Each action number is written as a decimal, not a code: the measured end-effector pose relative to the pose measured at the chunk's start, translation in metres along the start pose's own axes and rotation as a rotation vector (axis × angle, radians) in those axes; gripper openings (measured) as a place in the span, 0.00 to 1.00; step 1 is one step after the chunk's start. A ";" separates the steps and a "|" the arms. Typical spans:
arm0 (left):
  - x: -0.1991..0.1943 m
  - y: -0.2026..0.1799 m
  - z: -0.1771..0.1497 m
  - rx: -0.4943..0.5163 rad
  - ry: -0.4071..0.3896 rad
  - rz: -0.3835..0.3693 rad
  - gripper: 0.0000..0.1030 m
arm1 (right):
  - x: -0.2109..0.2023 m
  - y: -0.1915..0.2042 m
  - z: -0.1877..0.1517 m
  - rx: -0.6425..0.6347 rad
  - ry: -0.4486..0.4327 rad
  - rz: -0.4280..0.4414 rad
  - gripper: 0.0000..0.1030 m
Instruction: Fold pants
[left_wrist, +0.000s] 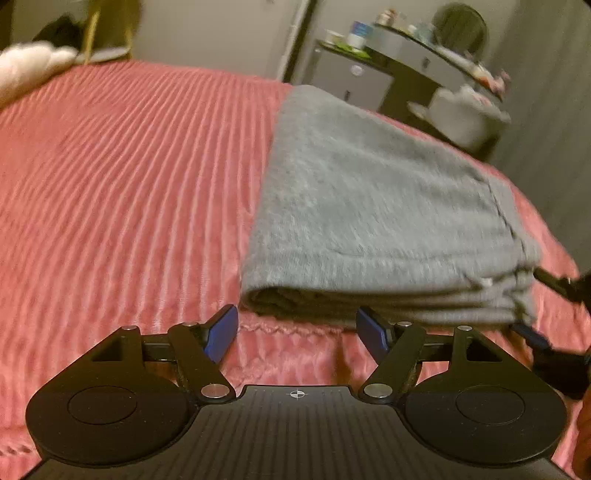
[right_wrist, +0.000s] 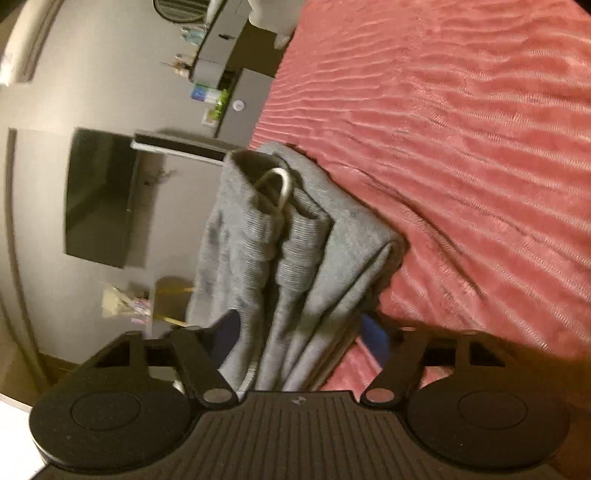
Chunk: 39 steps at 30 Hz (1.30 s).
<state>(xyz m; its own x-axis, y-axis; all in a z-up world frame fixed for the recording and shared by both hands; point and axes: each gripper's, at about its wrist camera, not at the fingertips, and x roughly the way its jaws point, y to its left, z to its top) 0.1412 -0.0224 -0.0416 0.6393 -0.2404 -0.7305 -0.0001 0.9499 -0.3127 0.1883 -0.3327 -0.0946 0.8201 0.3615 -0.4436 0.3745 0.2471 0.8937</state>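
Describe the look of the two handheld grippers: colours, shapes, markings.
Both match. The left gripper is matte black plastic: ribbed centre deck with a small crosshair mark, two round discs, silver pivot rivets, angled link arms, blue finger pads. The right gripper has the same build. No cables or sleeves show.

a home bedroom: a bed spread with a ribbed pink coverlet (left_wrist: 129, 177) fills most of both views, a white pillow (left_wrist: 26, 70) at its far corner. beside the bed stands a grey dresser (left_wrist: 373, 70) crowded with jars and small bottles, a round mirror (left_wrist: 460, 27) above it. a dark flat television (right_wrist: 99, 195) hangs on the pale wall, over a shelf.
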 end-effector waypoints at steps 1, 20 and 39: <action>0.002 0.006 0.001 -0.062 -0.002 -0.031 0.71 | 0.002 -0.003 0.002 0.030 -0.005 0.022 0.56; 0.010 0.074 -0.014 -0.671 0.036 -0.530 0.75 | 0.048 0.002 0.004 0.000 -0.011 0.118 0.44; 0.018 0.072 0.009 -0.649 -0.177 -0.407 0.22 | 0.043 0.036 -0.008 -0.121 -0.103 0.165 0.29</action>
<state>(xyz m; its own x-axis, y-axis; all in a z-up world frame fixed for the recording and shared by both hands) 0.1600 0.0433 -0.0721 0.7983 -0.4573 -0.3919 -0.1541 0.4740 -0.8669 0.2340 -0.3005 -0.0819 0.9081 0.3134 -0.2776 0.1824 0.3007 0.9361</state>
